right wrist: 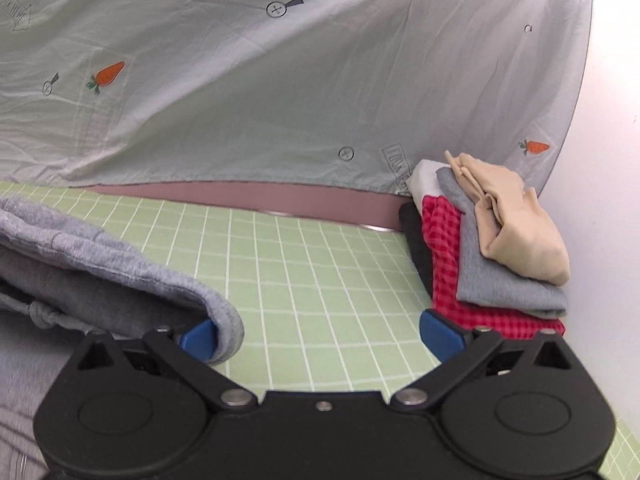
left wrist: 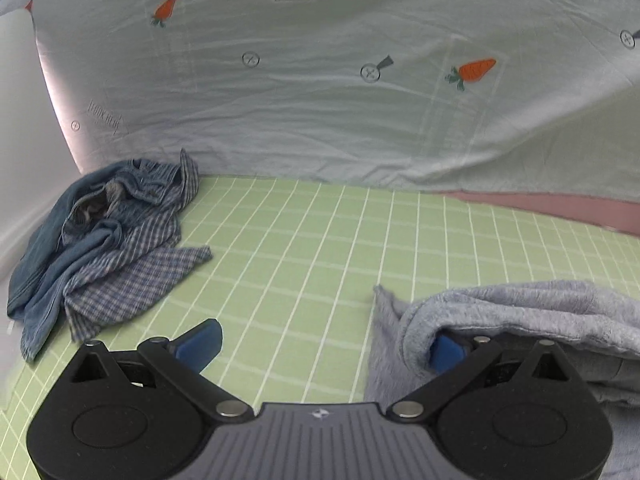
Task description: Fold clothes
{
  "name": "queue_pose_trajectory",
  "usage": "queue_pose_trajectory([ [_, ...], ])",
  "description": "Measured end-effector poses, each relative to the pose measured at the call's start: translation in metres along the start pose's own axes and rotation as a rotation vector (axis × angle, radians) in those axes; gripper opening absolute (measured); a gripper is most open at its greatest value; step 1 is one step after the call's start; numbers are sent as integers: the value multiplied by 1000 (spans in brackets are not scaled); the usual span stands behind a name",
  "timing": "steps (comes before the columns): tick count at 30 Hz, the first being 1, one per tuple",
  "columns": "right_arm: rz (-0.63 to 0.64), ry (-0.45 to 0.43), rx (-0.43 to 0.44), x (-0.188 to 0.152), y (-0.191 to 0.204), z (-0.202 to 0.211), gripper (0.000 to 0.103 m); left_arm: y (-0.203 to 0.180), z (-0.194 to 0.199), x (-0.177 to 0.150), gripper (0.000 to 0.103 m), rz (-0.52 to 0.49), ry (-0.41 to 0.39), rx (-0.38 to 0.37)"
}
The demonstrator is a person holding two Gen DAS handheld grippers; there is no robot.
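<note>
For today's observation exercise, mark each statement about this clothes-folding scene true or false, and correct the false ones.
1. Both grippers are open. True: the left gripper and right gripper have their jaws spread wide.
2. The grey garment lies between the two grippers. True.
3. The stack of folded clothes has a red checked piece on top. False: a beige piece tops it.
4. The blue crumpled clothes are neatly folded. False: they lie in a loose heap.
5. The mat is plain pink. False: green with white gridlines.
</note>
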State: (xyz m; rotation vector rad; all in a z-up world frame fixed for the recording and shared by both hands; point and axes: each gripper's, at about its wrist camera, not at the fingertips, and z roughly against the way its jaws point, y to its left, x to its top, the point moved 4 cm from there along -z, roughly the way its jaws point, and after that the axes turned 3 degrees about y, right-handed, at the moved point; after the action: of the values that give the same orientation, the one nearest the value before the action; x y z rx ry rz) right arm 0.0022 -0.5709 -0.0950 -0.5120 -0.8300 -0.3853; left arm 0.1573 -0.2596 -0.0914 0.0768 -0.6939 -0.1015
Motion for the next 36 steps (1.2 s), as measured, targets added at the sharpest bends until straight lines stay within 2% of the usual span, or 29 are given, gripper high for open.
queue_pose_trajectory([
  [4,29,68,60,-26,9,7,103,4,-7,-34,102,-9,114,-22],
  [6,37,96,92,-34,13,8,103,5,-8,-42,102,-11,141,-35],
  [11,33,119,151,-44,20,15,103,1,4,-48,102,-8,141,-116],
  [16,17,87,179,-42,18,29,103,-1,19,-53,103,-38,123,-155],
  [20,-5,109,205,-52,13,43,103,10,30,-69,103,-36,141,-153],
  [30,-50,301,283,-121,15,73,103,36,51,-150,103,-44,299,-107],
  [36,-39,387,327,-160,26,94,102,48,64,-188,102,-63,359,-98],
])
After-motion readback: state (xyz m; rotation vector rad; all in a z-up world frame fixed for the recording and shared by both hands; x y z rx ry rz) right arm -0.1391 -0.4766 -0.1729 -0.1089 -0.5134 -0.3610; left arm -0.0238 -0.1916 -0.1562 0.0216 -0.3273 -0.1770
